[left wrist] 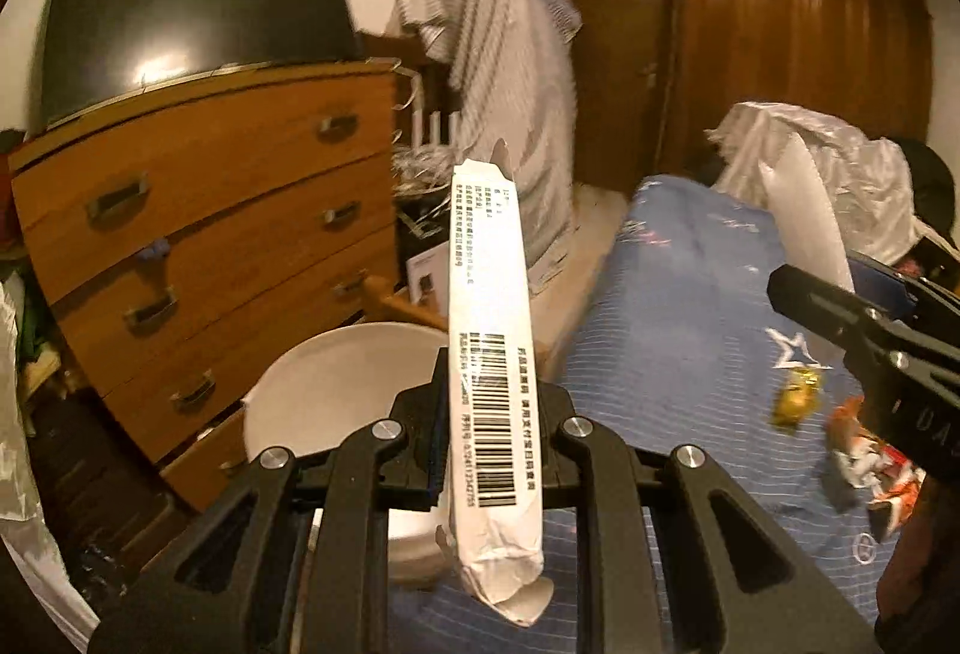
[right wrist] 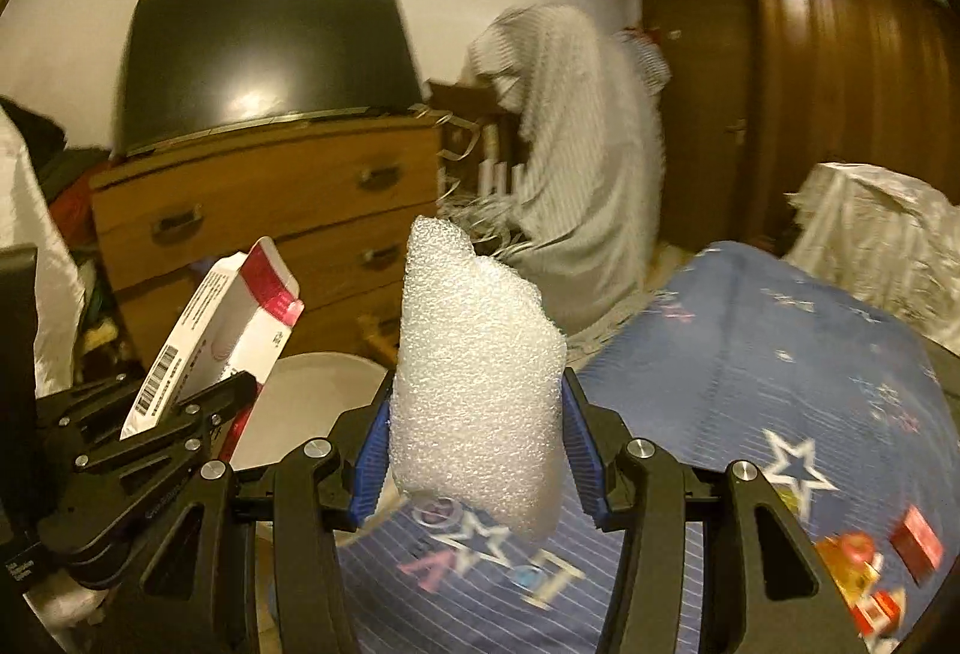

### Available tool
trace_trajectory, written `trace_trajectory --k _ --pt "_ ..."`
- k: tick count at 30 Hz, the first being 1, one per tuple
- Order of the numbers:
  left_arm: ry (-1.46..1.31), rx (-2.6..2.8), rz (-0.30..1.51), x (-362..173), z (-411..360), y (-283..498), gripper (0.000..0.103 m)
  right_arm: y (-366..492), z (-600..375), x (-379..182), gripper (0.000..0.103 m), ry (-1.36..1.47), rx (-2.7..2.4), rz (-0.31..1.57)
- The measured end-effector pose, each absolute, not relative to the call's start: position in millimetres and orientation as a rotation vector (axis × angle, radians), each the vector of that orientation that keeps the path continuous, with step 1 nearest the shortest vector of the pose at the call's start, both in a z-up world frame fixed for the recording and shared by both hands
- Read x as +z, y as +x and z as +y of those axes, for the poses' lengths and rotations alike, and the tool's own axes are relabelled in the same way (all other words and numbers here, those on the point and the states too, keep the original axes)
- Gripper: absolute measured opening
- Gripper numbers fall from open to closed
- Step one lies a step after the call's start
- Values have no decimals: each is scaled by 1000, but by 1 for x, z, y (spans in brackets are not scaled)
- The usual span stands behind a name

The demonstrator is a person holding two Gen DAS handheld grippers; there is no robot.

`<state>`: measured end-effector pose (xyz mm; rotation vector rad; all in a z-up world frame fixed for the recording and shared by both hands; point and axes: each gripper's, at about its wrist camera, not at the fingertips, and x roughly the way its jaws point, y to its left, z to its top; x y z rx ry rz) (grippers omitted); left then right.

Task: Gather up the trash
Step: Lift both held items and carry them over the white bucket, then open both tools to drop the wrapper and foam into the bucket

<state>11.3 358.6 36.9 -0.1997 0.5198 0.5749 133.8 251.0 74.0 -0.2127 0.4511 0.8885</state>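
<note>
Right now both claws carry trash above the bed. Nearest the left camera, the left claw (left wrist: pixel 489 402) is clamped on a flattened white carton (left wrist: pixel 489 354) with a barcode, pinching only its narrow edge low down, so most of the carton stands tall above the grip. That long free end could lever the carton out sideways if the claw swings fast, and the thin card may slide between the pads. In the right camera, the right claw (right wrist: pixel 477 432) squeezes a chunk of white foam (right wrist: pixel 474 384); foam is soft and springy, so it may creep out of the hold or catch on something and tear.

Just beyond the left claw sits a white bin (left wrist: pixel 336 390), between the bed and the dresser (left wrist: pixel 210 234). I judge it the likely drop place. The carton looks longer than the bin's opening appears from here, so it could bridge the rim or tip out onto the floor. The two claws are near each other, and could knock together over the bin.

On the blue bedcover (left wrist: pixel 690 306) more wrappers (left wrist: pixel 864 456) and a gold wrapper (left wrist: pixel 795 396) lie loose, not yet collected. Both views are blurred, which hints at quick motion, raising every one of these risks.
</note>
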Motion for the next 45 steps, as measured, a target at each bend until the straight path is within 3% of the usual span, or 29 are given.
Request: trace_trajectory --k 6,14,19,38,40,42,45 --pt "-272 585 616 22 413 21 17 151 356 60 52 -297 986 567" --pt "-398 560 749 -13 472 35 17 189 465 1 52 -420 1083 874" --pt "-421 549 816 -33 488 39 17 198 483 -29 53 -474 1095 941" --pt "-454 599 838 -52 522 36 20 206 481 -45 53 -470 1126 973" --pt "-448 606 842 -52 521 36 25 207 480 -46 55 -466 1130 979" --pt "-442 614 840 -52 522 36 52 209 478 -47 66 -455 1130 981" --pt "-433 631 828 -50 523 33 60 211 474 -46 68 -430 1133 982"
